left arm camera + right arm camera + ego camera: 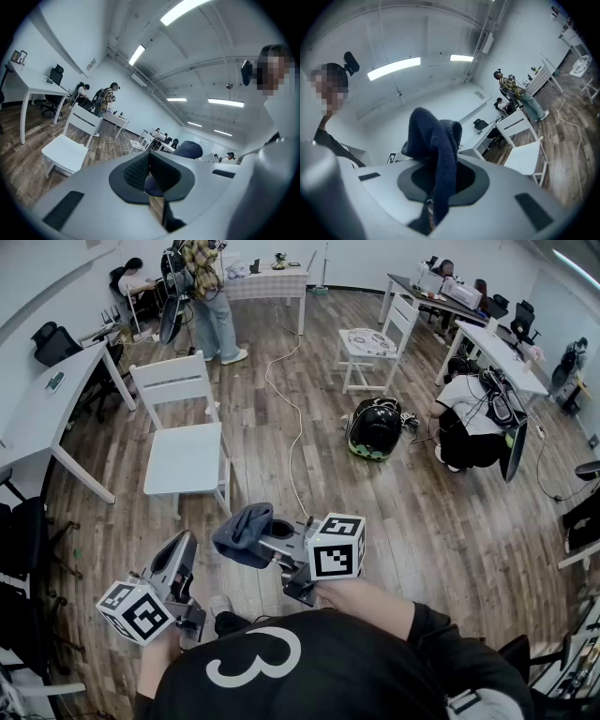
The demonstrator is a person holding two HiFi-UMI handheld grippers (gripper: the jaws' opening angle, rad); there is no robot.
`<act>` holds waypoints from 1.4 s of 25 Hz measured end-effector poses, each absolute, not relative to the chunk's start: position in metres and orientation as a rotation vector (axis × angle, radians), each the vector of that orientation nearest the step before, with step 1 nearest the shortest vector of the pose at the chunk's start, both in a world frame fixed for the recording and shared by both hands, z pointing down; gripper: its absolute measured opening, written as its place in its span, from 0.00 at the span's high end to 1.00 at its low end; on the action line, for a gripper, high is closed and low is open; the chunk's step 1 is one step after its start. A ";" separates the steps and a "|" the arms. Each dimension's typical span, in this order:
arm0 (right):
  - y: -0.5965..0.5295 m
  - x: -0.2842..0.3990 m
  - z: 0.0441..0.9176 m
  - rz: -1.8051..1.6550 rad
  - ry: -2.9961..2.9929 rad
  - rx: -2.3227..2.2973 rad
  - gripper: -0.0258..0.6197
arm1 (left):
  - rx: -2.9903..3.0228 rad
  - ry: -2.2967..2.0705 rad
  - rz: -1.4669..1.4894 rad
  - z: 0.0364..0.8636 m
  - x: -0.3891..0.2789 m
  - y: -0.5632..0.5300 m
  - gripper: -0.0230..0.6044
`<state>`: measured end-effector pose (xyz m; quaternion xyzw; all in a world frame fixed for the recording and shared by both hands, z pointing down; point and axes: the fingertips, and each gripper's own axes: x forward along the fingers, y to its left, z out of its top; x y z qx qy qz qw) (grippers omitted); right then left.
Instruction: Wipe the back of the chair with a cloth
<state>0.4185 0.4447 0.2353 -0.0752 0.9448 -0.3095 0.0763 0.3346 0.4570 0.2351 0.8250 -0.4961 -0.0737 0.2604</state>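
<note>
A white wooden chair (pixel 183 451) stands on the plank floor ahead of me, its slatted back (pixel 172 381) on the far side. It also shows in the left gripper view (pixel 65 151) and the right gripper view (pixel 526 158). My right gripper (pixel 255 536) is shut on a dark blue cloth (pixel 237 532), which bunches over the jaws (pixel 436 140). My left gripper (pixel 181 554) hangs lower left, jaws together with nothing held (pixel 151 176). The cloth (pixel 190 150) peeks up behind its jaws. Both grippers are well short of the chair.
A white cable (pixel 291 418) runs along the floor right of the chair. Beyond it lie a black-and-green bag (pixel 375 427) and a crouching person (pixel 469 423). A second white chair (pixel 370 343) stands further back, a white table (pixel 42 418) at left, a standing person (pixel 211 296) behind.
</note>
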 end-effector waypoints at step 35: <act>0.310 0.115 0.279 -1.150 2.839 -0.282 0.88 | 2.102 -1.298 -0.222 0.284 0.026 0.325 0.94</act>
